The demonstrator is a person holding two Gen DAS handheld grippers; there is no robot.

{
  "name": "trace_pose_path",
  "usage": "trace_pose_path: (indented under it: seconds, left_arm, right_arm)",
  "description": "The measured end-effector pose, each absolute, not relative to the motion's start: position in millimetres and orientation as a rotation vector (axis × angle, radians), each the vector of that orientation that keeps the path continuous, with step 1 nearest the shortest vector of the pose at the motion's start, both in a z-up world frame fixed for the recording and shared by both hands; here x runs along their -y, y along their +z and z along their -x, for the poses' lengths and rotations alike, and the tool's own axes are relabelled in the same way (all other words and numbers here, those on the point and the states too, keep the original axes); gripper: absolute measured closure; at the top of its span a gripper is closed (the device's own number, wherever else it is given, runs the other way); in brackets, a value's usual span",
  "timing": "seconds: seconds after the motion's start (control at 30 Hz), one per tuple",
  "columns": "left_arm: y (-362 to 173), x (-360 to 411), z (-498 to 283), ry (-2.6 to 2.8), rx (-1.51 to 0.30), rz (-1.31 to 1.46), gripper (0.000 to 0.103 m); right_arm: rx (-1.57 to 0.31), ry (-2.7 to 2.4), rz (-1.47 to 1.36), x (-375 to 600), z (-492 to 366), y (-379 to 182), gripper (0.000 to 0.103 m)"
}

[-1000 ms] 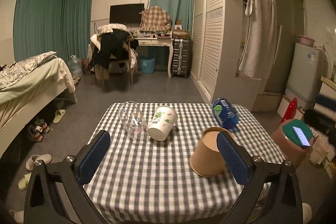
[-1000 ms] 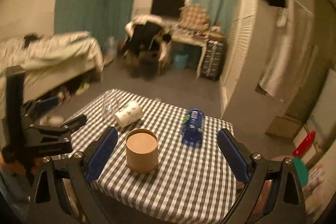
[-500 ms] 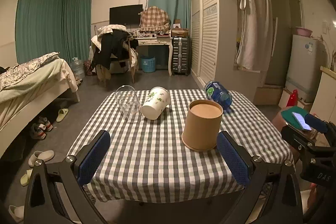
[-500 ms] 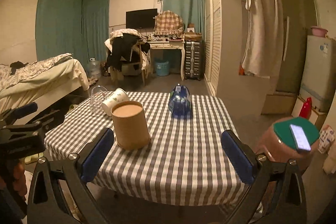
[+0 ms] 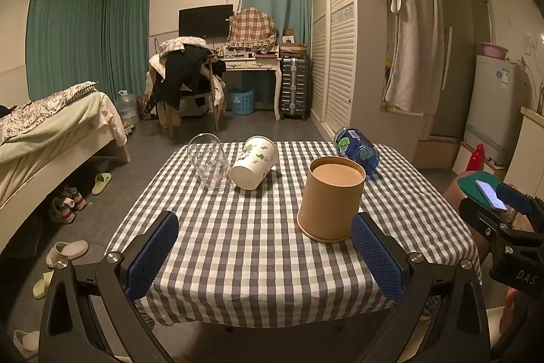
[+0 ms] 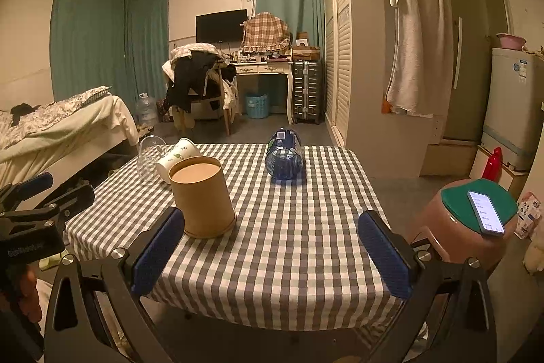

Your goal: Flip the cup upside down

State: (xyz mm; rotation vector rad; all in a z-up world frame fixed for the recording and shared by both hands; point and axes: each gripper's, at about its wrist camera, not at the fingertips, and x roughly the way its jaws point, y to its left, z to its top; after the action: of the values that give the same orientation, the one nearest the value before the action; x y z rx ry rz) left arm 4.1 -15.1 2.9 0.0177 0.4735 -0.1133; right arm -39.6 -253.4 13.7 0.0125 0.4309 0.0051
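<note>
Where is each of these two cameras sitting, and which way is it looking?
Left wrist: on the left gripper, facing across the checkered table into the bedroom; its open blue-padded fingers frame the brown cup, with the right gripper at the right edge.
Right wrist: on the right gripper, facing the same way from further right; its open fingers show, with the left gripper at the left edge.
Shared: table, brown cup, blue bottle, white cup, clear glass.

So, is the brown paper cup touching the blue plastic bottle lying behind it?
Apart. The right wrist view shows checkered tablecloth between the brown paper cup and the blue plastic bottle.
</note>
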Motion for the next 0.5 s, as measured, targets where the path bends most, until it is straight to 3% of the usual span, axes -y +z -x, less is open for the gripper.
trace_pose_path:
  seconds: [0.5]
  left_arm:
    - [-0.9, 14.4, -5.8, -0.094, -0.485, -0.018, 0.000]
  right_arm:
    - [-0.436, 0.000, -0.008, 251.9, 36.2, 11.0, 0.001]
